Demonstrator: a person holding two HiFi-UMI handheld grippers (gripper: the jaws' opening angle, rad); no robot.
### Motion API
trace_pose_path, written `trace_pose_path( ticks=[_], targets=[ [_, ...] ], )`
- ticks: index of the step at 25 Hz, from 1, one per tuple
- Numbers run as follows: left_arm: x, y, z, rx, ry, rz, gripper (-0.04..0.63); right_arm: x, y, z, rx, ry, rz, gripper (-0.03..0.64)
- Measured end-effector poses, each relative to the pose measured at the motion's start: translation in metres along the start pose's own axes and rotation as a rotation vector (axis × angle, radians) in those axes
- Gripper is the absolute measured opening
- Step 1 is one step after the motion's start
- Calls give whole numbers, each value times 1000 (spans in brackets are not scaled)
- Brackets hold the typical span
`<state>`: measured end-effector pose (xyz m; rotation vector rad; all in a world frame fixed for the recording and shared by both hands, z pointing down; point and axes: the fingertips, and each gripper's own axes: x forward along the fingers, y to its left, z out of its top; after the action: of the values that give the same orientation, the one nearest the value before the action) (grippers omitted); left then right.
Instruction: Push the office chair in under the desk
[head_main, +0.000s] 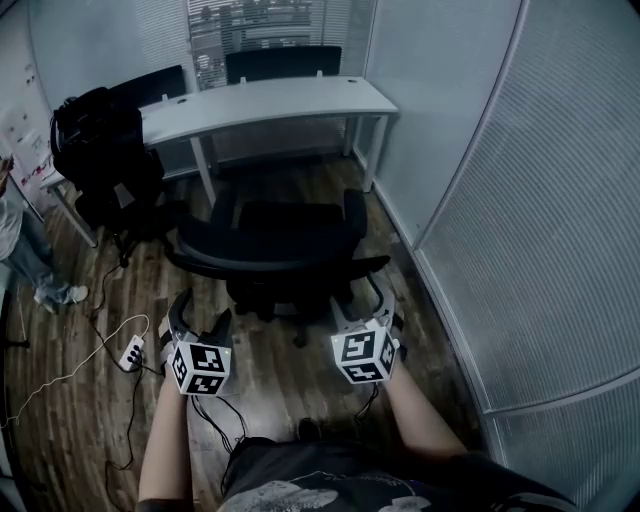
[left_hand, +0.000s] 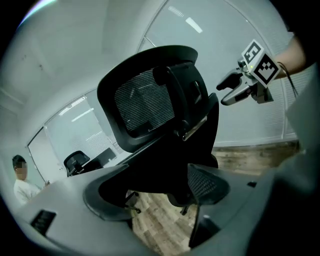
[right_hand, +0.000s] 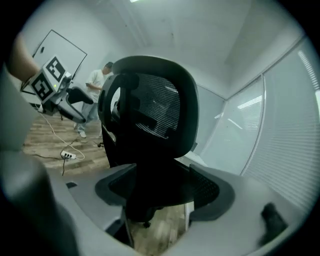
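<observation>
person (head_main: 22, 240): left edge, standing on the wooden floor.
power strip (head_main: 132, 352): lower left, lying on the floor with a white cord.
left claw (head_main: 200, 315): jaws wide apart, nothing between them, just short of the backrest.
office chair (head_main: 285, 245): centre, backrest toward both claws, seat out in front of the desk, not under it.
desk (head_main: 260, 100): white, top centre.
right claw (head_main: 362, 305): jaws apart, empty, near the backrest's right side.

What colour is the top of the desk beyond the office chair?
White, or a very pale grey. The desk shows best in the head view.
</observation>
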<state>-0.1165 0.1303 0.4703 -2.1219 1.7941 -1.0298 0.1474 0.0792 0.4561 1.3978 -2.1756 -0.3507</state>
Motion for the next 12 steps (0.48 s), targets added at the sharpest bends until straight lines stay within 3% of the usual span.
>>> trace_pose_path(
  ticks=[3, 8, 12],
  targets=[
    [9, 10, 4, 64, -1, 33, 351, 13, -3, -4, -87, 29, -20, 307],
    [31, 32, 8, 219, 5, 66, 353, 35, -7, -3, -329, 93, -82, 308],
    [51, 43, 4, 286, -1, 54, 353, 45, -3, -9, -348, 158, -97, 308]
  ],
)
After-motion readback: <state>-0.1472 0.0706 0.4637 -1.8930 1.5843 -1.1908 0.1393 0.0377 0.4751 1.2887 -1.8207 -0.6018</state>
